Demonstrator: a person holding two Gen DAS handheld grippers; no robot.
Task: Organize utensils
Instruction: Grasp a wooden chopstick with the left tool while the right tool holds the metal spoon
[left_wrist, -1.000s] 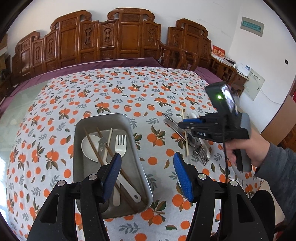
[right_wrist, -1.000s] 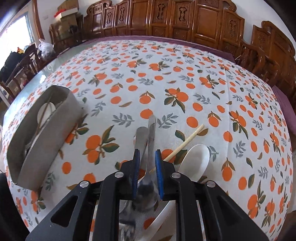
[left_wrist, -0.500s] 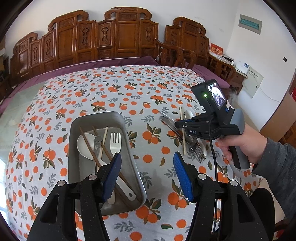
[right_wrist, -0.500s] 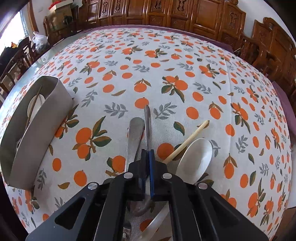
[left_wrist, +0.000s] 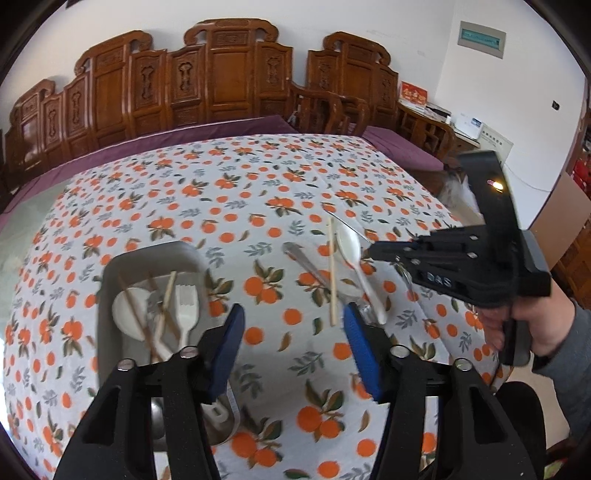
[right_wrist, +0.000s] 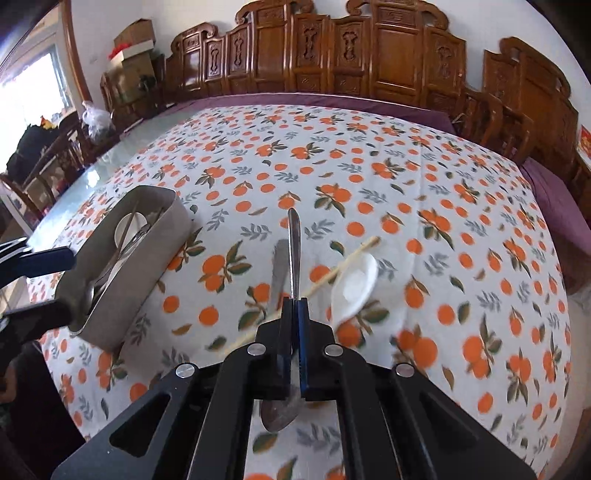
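My right gripper (right_wrist: 294, 306) is shut on a metal spoon (right_wrist: 294, 243) and holds it lifted above the tablecloth, handle pointing forward, bowl (right_wrist: 279, 415) below the jaws. It also shows in the left wrist view (left_wrist: 373, 251). On the cloth lie a white spoon (right_wrist: 354, 284), a chopstick (right_wrist: 332, 275) and another metal utensil (right_wrist: 279, 266). A metal tray (left_wrist: 110, 266) holds a white fork (left_wrist: 187, 306), a white spoon, chopsticks and metal pieces. My left gripper (left_wrist: 293, 349) is open and empty, just right of the tray.
The table wears a white cloth with orange fruit print (left_wrist: 258, 173). Carved wooden chairs (left_wrist: 221, 85) line the far edge. A purple cloth (right_wrist: 554, 199) edges the table on the right.
My right gripper closed on the metal spoon and lifted it off the cloth. My left gripper drew back and rose a little, so the tray sits further left.
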